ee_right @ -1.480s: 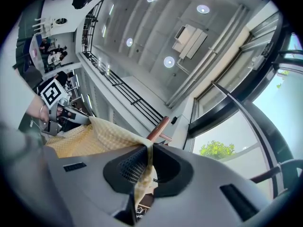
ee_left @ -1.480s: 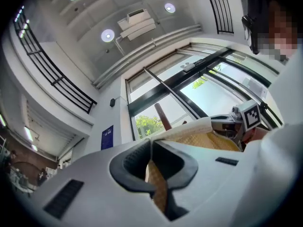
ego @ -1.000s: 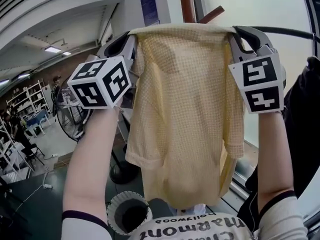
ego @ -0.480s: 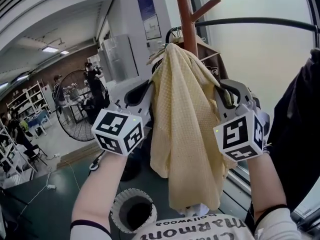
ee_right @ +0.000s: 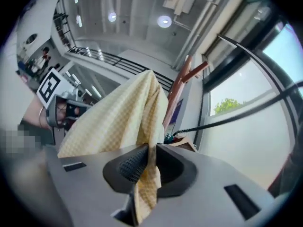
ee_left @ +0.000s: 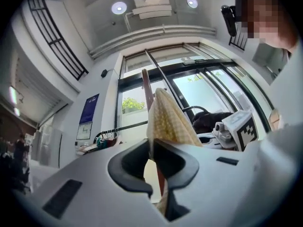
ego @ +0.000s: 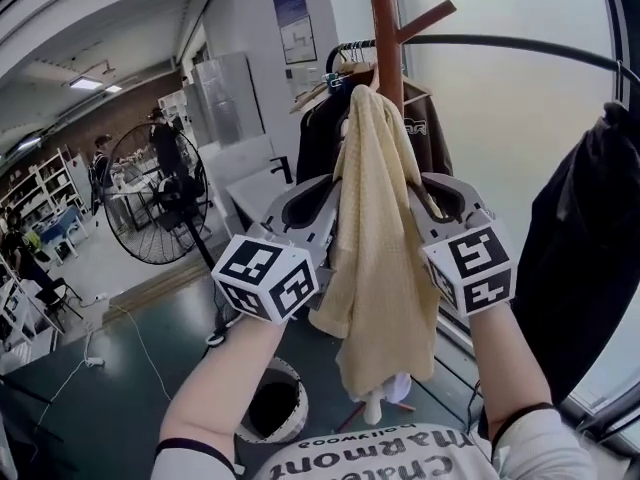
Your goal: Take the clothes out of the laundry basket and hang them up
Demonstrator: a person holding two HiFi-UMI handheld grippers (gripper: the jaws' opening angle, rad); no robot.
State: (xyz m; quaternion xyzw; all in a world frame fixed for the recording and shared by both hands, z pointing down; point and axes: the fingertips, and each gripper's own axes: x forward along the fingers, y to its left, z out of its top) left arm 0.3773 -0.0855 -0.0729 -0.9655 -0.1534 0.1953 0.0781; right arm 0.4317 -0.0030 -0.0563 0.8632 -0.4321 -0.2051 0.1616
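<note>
A pale yellow checked shirt [ego: 385, 228] hangs bunched in front of the brown coat-stand pole [ego: 382, 8]; its top lies against the pole, and what carries it there is hidden. My left gripper [ego: 335, 183] is shut on the shirt's left edge. Its jaws have just eased slightly wider, with cloth still pinched between them. My right gripper [ego: 418, 183] is shut on the right edge. The left gripper view has the shirt [ee_left: 168, 119] rising out of the left gripper [ee_left: 150, 143]. In the right gripper view, fabric [ee_right: 123, 115] runs down through the right gripper [ee_right: 150, 150].
A white laundry basket [ego: 272, 408] stands on the floor below my arms. A dark garment [ego: 585, 238] hangs at the right under a black rail [ego: 520, 46]. Behind the stand are dark jackets on hangers [ego: 330, 118]; a large fan [ego: 150, 193] stands at left.
Both grippers have come down and closer together. The shirt, spread wide between them before, now hangs gathered against the pole.
</note>
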